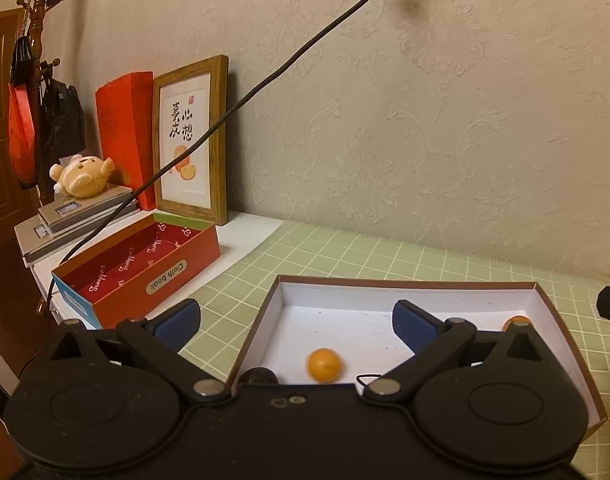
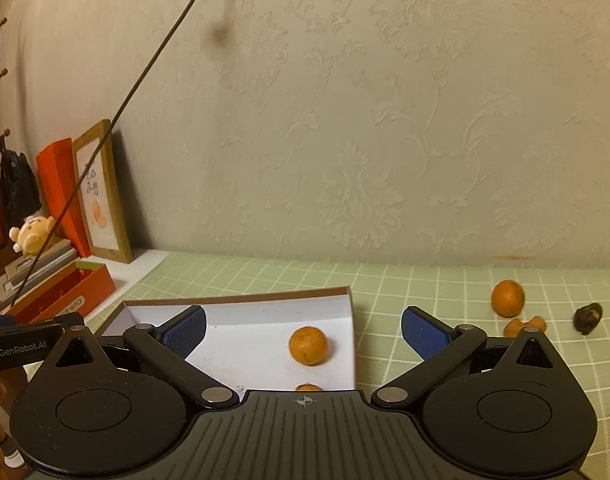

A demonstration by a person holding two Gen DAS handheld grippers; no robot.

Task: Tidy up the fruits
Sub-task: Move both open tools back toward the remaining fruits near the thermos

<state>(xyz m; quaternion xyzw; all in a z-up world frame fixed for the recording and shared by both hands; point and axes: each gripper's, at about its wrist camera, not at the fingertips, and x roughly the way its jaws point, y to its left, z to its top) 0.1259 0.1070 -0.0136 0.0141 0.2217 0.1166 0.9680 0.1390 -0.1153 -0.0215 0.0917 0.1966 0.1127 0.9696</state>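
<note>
The left gripper [image 1: 295, 320] stands wide apart and empty above the white-lined box [image 1: 289, 288]; an orange fruit [image 1: 324, 365] lies near, between its fingers. The right gripper [image 2: 303, 330], equally spread, has an orange [image 2: 308, 346] in the box just ahead

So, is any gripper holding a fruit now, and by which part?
No. The left gripper and the right gripper are both open with nothing between their pads; the oranges lie loose in the box.
</note>
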